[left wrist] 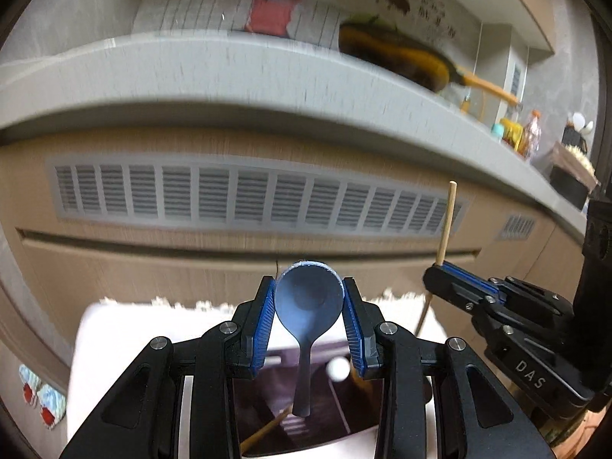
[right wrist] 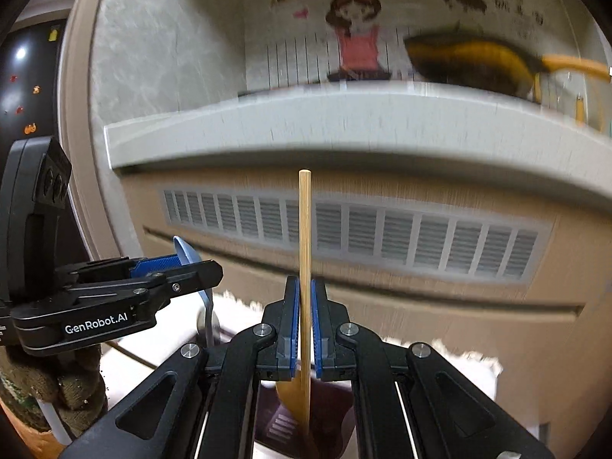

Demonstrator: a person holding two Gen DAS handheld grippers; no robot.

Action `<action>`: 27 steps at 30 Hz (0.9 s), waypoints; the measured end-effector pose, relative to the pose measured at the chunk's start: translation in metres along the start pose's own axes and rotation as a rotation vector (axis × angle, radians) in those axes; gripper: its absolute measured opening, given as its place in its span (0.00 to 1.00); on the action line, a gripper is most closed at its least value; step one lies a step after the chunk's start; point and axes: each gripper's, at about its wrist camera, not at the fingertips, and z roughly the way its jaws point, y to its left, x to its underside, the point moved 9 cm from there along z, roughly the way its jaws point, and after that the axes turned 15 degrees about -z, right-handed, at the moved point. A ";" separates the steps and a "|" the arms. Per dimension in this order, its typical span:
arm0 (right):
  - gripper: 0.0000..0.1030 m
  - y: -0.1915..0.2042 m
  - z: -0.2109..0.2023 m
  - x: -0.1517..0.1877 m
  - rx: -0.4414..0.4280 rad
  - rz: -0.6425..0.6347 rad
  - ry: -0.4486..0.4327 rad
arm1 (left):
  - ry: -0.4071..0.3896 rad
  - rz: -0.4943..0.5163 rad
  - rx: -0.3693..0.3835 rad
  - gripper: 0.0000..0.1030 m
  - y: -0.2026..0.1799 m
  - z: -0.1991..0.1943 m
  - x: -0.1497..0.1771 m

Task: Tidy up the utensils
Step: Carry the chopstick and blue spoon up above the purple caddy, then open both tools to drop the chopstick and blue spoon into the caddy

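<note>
The left gripper [left wrist: 309,313] pinches a blue spoon [left wrist: 308,300] by its bowl, handle hanging down, while the right gripper [right wrist: 305,323] clamps a wooden chopstick [right wrist: 305,252] upright — both poised above the dark organizer tray [left wrist: 290,413], probably for a straight drop.

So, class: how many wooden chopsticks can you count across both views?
2: one chopstick stands upright, clamped in the right gripper; another chopstick lies slanted on the dark tray below the left gripper. Others may be hidden.
</note>
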 end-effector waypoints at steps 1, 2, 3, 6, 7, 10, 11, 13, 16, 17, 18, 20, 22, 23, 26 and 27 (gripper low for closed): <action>0.06 0.001 0.006 0.009 -0.011 0.007 0.022 | 0.016 0.001 -0.007 0.34 0.002 0.005 0.006; 0.06 0.002 0.012 0.018 -0.022 0.016 0.044 | 0.034 0.001 -0.014 0.34 0.004 0.011 0.012; 0.06 0.003 0.016 0.025 -0.029 0.020 0.060 | 0.046 0.000 -0.019 0.34 0.006 0.015 0.017; 0.06 0.007 0.026 0.048 -0.051 0.034 0.113 | 0.090 -0.007 -0.035 0.34 0.012 0.026 0.034; 0.06 0.009 0.029 0.055 -0.061 0.041 0.131 | 0.104 -0.005 -0.042 0.34 0.014 0.029 0.040; 0.06 0.012 0.033 0.070 -0.071 0.042 0.169 | 0.136 -0.004 -0.056 0.39 0.017 0.035 0.051; 0.07 0.013 0.033 0.073 -0.073 0.040 0.178 | 0.143 -0.010 -0.058 0.42 0.018 0.035 0.053; 0.16 0.015 0.032 0.079 -0.075 0.035 0.193 | 0.137 -0.024 -0.054 0.52 0.018 0.030 0.053; 0.37 0.019 0.019 0.080 -0.045 -0.001 0.199 | 0.104 -0.017 -0.053 0.54 0.015 0.012 0.048; 0.42 0.019 0.014 0.077 -0.028 -0.019 0.190 | 0.093 -0.014 -0.054 0.54 0.014 0.005 0.045; 0.45 0.021 0.007 0.075 -0.015 -0.039 0.180 | 0.082 -0.014 -0.056 0.57 0.013 -0.001 0.044; 0.49 0.023 -0.005 0.074 -0.003 -0.060 0.169 | 0.066 -0.016 -0.066 0.61 0.014 -0.015 0.043; 0.55 0.024 -0.017 0.074 0.009 -0.068 0.167 | 0.055 -0.019 -0.077 0.64 0.016 -0.030 0.045; 0.59 0.024 -0.023 0.076 0.019 -0.070 0.171 | 0.052 -0.019 -0.082 0.65 0.018 -0.036 0.047; 0.59 0.026 -0.036 0.086 0.027 -0.066 0.189 | 0.033 -0.006 -0.104 0.68 0.023 -0.058 0.059; 0.59 0.026 -0.039 0.090 0.027 -0.065 0.198 | 0.031 -0.004 -0.108 0.70 0.025 -0.063 0.064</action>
